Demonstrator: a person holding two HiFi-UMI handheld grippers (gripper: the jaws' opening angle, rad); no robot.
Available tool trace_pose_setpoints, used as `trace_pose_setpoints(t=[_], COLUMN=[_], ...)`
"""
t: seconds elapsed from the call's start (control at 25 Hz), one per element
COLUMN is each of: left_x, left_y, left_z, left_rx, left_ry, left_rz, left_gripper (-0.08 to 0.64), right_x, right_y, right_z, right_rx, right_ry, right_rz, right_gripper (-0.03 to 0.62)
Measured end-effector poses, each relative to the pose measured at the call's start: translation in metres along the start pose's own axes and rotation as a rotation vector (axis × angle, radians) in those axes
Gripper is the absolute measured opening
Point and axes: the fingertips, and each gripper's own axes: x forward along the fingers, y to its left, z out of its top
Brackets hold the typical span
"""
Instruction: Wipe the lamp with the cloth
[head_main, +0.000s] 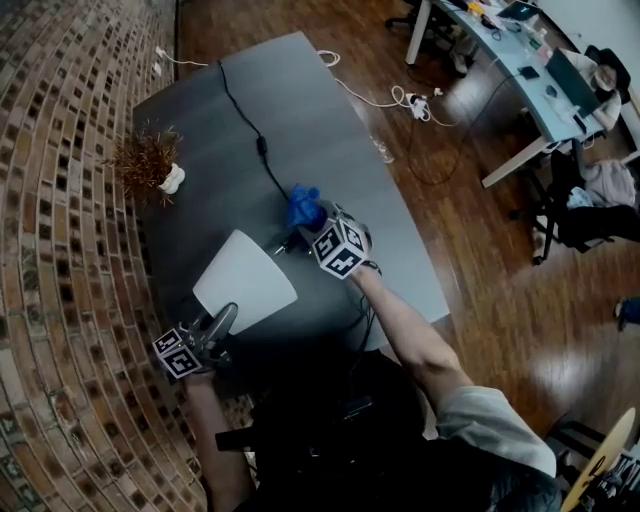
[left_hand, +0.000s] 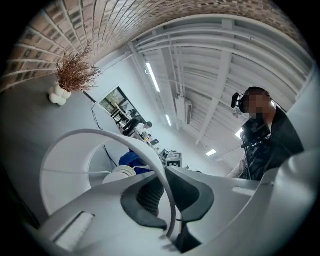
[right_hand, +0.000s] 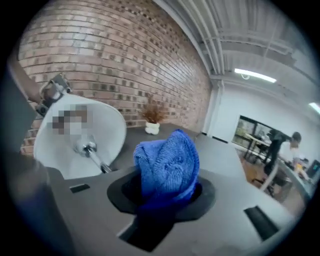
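The lamp's white shade (head_main: 245, 279) lies tilted over the near left part of the grey table (head_main: 330, 130). My left gripper (head_main: 228, 312) is shut on the shade's near rim; in the left gripper view the thin rim (left_hand: 169, 200) runs between the two pads. My right gripper (head_main: 308, 225) is just right of the shade, shut on a bunched blue cloth (head_main: 303, 207). In the right gripper view the cloth (right_hand: 167, 162) sticks up from the jaws, and the shade (right_hand: 82, 135) with its metal stem (right_hand: 94, 154) is to the left, apart from the cloth.
A dried plant in a small white vase (head_main: 150, 160) stands at the table's left edge by the brick wall. A black cable (head_main: 250, 125) runs along the tabletop toward the lamp. Office desks and chairs (head_main: 540, 80) stand at the far right, on the wood floor.
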Motion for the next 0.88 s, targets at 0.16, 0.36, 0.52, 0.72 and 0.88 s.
trace_pose_setpoints(t=[0.16,0.36,0.52,0.72,0.88], left_x=[-0.002,0.003,0.003,0.000,0.003], left_y=[0.000,-0.001,-0.001,0.006,0.004], left_z=[-0.001,0.000,0.000,0.008,0.000], left_rx=[0.004,0.004,0.076,0.105,0.203], left_ry=[-0.001,0.002,0.059,0.080,0.157], left_rz=[0.014,0.021,0.038,0.060,0.076], left_gripper=[0.014,0.014,0.015,0.017,0.020], right_x=[0.019,0.000,-0.025,0.001,0.009], right_y=[0.049,-0.047,-0.082,0.033,0.000], right_z=[0.007,-0.030,-0.003,0.032,-0.025], right_rx=[-0.114,-0.110,-0.040,-0.076,-0.041], right_ry=[-0.020,0.097,0.082,-0.009,0.143], right_rz=[0.145,-0.047,-0.135,0.228,0.103], right_gripper=[0.121,0.123,0.120,0.120,0.121])
